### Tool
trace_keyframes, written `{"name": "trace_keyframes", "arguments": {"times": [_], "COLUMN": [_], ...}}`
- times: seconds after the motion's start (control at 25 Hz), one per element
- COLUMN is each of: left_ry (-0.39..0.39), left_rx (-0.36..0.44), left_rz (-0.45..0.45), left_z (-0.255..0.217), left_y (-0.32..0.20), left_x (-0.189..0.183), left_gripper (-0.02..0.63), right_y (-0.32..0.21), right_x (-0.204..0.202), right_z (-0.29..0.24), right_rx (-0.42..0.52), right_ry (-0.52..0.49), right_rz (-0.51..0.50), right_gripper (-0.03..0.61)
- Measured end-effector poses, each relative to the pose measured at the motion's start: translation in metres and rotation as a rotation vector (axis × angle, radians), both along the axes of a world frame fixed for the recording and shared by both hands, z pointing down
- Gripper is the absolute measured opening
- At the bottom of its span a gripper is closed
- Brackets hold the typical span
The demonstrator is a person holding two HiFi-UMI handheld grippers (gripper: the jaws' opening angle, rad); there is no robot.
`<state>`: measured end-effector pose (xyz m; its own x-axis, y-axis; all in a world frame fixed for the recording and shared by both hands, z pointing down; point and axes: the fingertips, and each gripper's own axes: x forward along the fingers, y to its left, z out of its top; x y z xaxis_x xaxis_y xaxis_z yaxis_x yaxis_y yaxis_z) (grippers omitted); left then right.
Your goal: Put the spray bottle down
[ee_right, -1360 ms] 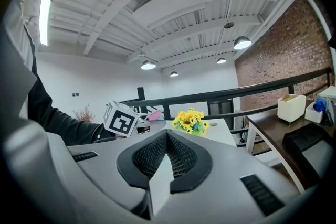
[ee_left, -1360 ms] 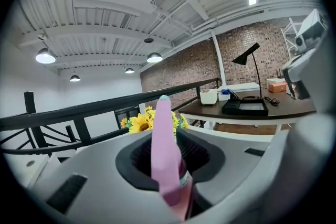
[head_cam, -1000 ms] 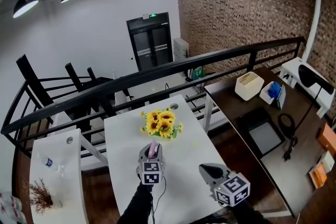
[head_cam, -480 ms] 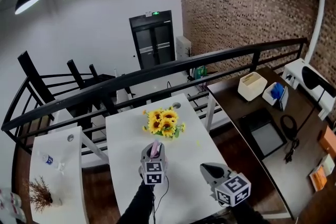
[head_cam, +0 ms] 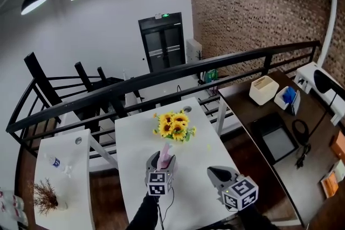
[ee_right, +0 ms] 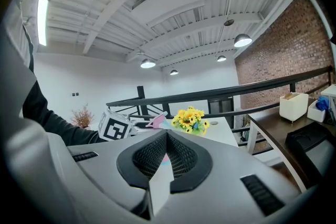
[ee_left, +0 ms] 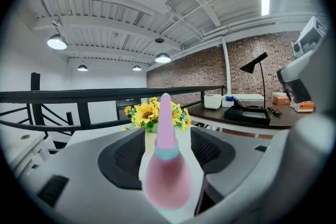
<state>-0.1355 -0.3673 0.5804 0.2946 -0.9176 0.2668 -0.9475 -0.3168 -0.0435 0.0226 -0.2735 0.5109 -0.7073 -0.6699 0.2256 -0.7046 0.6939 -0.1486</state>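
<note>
The long white rectangular table [head_cam: 135,137] carries everything. The left gripper [head_cam: 163,161] hovers over its near half, its 2 jaws opening and already wide, with the pink cone-capped plastic spray bottle [ee_left: 166,165] upright between them. A sliver of table shows on either side, so the pads seem clear of it. The bottle's base is hidden; it probably rests on the table. The right gripper [ee_right: 167,136] is clenched on nothing. A yellow sunflower bouquet [head_cam: 174,126] sits just beyond the bottle.

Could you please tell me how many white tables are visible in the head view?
2. The middle table bears the sunflowers; the lower-left table bears a dried plant. More may lie out of frame.
</note>
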Motion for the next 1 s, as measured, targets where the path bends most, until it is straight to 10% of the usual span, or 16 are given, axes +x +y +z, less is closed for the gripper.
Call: {"name": "trace_keyframes", "arguments": {"times": [0.24, 0.52, 1.0], "left_ry": [0.089, 0.153, 0.112], "left_rx": [0.011, 0.061, 0.110], "left_rz": [-0.006, 0.039, 0.028], "left_z": [-0.021, -0.066, -0.119], "left_y": [0.083, 0.170, 0.211], "left_x": [-0.020, -0.022, -0.017], "left_gripper": [0.274, 0.001, 0.000], "right_y": [0.010, 0.030, 0.062], "right_x": [-0.014, -0.035, -0.047], "right_z": [-0.005, -0.020, -0.075], "right_rx": [0.002, 0.028, 0.134], "right_ry": [-0.020, -0.049, -0.148], "right_rz": [-0.001, -0.028, -0.071], "right_gripper": [-0.021, -0.021, -0.023]}}
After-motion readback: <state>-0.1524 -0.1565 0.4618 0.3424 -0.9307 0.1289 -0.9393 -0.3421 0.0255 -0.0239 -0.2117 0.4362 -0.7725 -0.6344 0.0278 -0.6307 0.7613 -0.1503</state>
